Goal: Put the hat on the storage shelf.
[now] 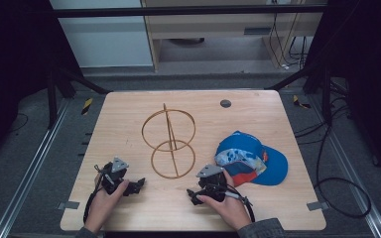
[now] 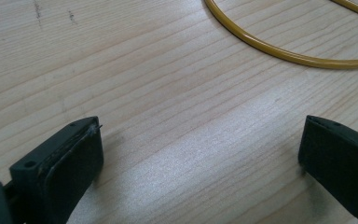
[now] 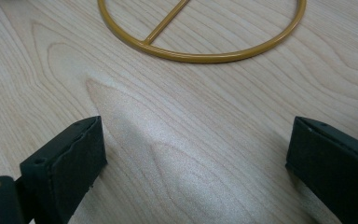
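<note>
High view shows a gold wire stand [image 1: 171, 141], two hoops joined by a slanted rod, at the centre of the pale wooden worktop [image 1: 129, 106], its lower hoop lying flat and nearest the person. At about four o'clock from it, just beside but apart, rests a blue baseball cap [image 1: 252, 157] with a patterned crown. The left gripper [image 1: 138, 184] sits at about seven o'clock from the stand and the right gripper [image 1: 192, 195] at about five o'clock, each held by a hand low over the wood near the front edge. Both gripper views show the jaws spread wide with bare wood between them, holding nothing, and the stand's near hoop curving across the top. Judging from this, the step in hand is the approach to the stand or the cap. To do it well, keep the jaws wide until one pad passes either side of the thin wire, close squarely across it rather than at a slant, and steady the stand so it does not tip.
</note>
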A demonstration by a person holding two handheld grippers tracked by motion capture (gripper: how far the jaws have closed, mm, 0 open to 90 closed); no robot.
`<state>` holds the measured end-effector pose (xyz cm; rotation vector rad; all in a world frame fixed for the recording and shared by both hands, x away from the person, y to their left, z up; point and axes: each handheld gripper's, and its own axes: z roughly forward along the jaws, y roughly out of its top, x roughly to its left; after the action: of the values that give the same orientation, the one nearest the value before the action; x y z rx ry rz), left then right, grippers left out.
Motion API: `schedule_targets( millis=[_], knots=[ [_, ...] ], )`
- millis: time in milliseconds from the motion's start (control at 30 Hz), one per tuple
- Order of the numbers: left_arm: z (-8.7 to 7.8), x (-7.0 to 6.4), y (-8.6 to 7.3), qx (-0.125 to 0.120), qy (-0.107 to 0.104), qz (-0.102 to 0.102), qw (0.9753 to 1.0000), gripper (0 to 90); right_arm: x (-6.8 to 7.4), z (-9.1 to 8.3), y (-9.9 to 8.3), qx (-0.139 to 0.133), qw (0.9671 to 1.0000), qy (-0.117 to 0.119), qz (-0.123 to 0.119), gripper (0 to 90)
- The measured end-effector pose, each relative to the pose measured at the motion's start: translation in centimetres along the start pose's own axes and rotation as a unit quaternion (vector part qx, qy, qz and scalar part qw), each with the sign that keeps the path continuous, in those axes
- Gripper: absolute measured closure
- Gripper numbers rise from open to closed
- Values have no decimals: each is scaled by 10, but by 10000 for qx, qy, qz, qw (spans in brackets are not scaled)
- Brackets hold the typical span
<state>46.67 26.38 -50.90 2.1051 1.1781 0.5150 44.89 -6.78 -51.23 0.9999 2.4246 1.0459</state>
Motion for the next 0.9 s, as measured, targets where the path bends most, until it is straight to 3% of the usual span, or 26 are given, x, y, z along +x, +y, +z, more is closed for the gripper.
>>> schedule_targets(
  millis=[267,400,467,500,533,633,900],
  knots=[
    [-1,0,-1,15,-5,25,10000,0,4,-4,3,123,9999,33,-78,83],
    [-1,-1,-1,17,-20,35,10000,0,11,-20,13,75,9991,242,-335,69],
    [-2,-1,-1,16,-15,42,10000,0,12,-32,20,95,9981,176,-590,70],
    [-2,-1,-1,16,-17,43,10000,0,12,-32,20,95,9981,176,-590,70],
    [-2,-1,-1,15,-18,43,10000,0,10,-48,27,116,9969,112,-772,70],
    [-2,-1,-1,15,-19,43,10000,0,1,-73,38,20,9960,18,-895,70],
    [-1,-1,-1,-13,-27,18,10000,0,-42,-120,39,100,9960,-160,-878,86]
  ],
)
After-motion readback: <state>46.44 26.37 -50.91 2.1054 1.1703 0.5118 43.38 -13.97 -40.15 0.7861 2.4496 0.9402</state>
